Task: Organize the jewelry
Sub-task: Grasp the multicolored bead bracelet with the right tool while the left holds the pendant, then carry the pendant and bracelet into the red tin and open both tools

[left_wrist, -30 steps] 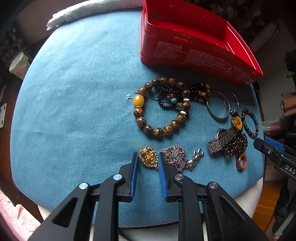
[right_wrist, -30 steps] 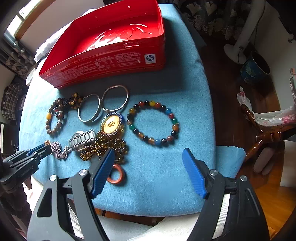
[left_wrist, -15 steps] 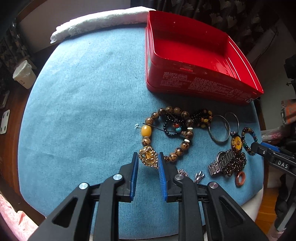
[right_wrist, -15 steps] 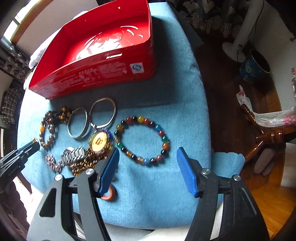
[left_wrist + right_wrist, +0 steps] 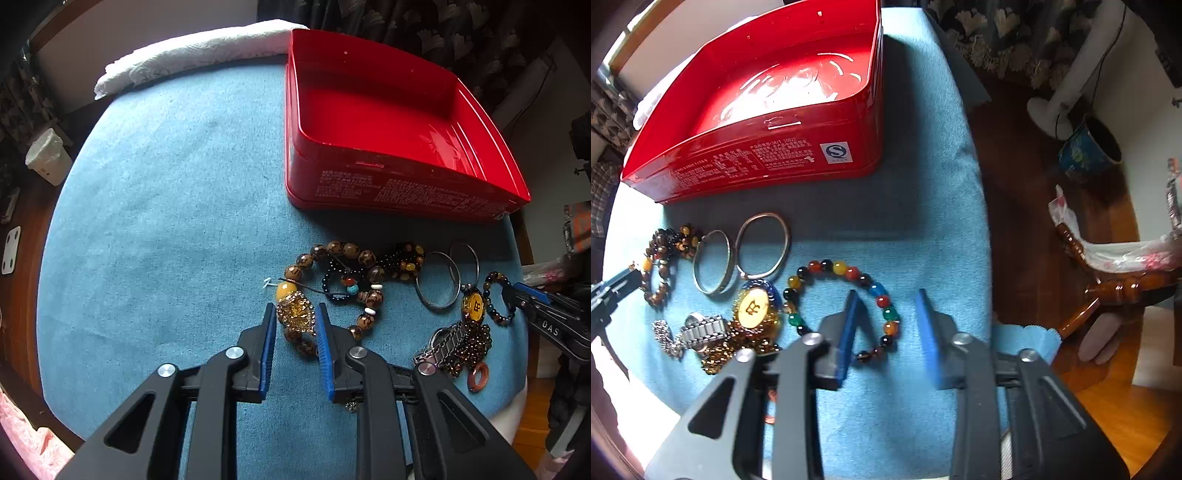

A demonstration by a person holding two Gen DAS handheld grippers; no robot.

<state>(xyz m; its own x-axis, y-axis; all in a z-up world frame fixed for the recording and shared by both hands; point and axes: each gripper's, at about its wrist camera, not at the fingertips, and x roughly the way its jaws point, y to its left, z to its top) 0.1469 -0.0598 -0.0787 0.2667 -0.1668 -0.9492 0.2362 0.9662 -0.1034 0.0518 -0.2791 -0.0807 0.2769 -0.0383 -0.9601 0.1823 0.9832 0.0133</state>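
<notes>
The right hand-held gripper (image 5: 886, 325) is blurred and its finger (image 5: 846, 332) hides part of the colored bead bracelet (image 5: 846, 267), the left hand-held gripper (image 5: 294, 325) covers most of a silver chain (image 5: 351, 406), and the print on the red tin (image 5: 406, 192) is too small to read.

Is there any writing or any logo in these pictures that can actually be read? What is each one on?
"DAS": white letters on the black right gripper at the edge of the left wrist view; more may be cut off.
"S" in a blue ring: square sticker on the red tin's side wall.
Rows of small white print on that wall: too small to read.
A dark character on the round gold pendant: I cannot make it out.
</notes>
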